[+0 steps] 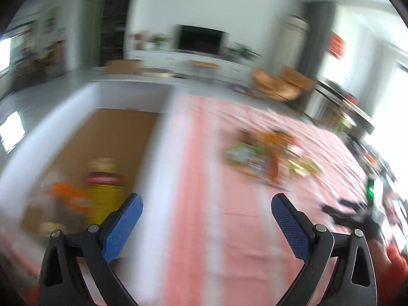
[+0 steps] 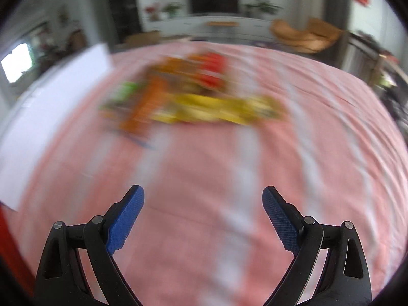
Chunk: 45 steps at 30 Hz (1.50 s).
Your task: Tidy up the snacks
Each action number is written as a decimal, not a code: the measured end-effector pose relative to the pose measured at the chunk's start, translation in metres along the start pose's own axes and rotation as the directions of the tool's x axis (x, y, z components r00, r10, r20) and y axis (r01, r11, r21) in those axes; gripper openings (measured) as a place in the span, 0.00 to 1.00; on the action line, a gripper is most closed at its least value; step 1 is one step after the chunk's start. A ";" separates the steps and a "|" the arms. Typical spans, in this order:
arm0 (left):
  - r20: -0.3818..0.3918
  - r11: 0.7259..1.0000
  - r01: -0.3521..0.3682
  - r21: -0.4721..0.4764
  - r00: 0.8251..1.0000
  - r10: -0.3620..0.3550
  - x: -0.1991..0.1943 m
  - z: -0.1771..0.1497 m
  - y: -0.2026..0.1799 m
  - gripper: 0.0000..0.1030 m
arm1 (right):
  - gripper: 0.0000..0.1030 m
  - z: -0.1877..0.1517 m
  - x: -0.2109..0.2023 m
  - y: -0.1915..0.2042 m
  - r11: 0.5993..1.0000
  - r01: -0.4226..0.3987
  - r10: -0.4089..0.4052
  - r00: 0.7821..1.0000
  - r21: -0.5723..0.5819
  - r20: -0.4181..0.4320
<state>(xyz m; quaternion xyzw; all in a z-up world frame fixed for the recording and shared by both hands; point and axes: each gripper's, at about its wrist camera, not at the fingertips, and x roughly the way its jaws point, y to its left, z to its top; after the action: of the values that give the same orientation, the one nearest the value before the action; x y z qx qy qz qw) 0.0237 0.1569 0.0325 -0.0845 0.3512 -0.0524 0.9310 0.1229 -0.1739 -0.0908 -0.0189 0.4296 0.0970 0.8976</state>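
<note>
Beside box rim (image 1: 158,153), bare tablecloth (image 1: 239,229).

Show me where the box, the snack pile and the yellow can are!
box (image 1: 119,127): left wrist view, on its brown inside floor.
snack pile (image 2: 199,97): right wrist view, on the blurry yellow packets.
yellow can (image 1: 104,193): left wrist view, on its yellow side, inside the box.

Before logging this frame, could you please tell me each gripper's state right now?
Left gripper: open, holding nothing.
Right gripper: open, holding nothing.

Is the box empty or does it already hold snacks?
Not empty: the box holds blurred yellow and orange packs; their number cannot be told.
</note>
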 end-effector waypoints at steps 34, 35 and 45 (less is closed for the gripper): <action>-0.220 0.976 -0.065 0.210 0.969 0.112 0.172 -0.053 -0.086 1.00 | 1.00 -0.023 0.011 -0.036 0.996 0.087 -0.086 0.995 0.036 -0.043; -0.220 0.976 -0.065 0.210 0.969 0.112 0.172 -0.053 -0.086 1.00 | 1.00 -0.023 0.010 -0.036 0.996 0.088 -0.086 0.995 0.036 -0.043; -0.220 0.976 -0.065 0.210 0.969 0.112 0.172 -0.053 -0.086 1.00 | 1.00 -0.023 0.010 -0.036 0.995 0.088 -0.087 0.995 0.036 -0.043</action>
<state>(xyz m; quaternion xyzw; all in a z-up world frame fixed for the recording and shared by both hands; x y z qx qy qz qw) 0.1143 0.0387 -0.1011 0.0326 0.4531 -0.0554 0.8892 0.1181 -0.2108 -0.1147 -0.0227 0.4485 0.0488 0.8921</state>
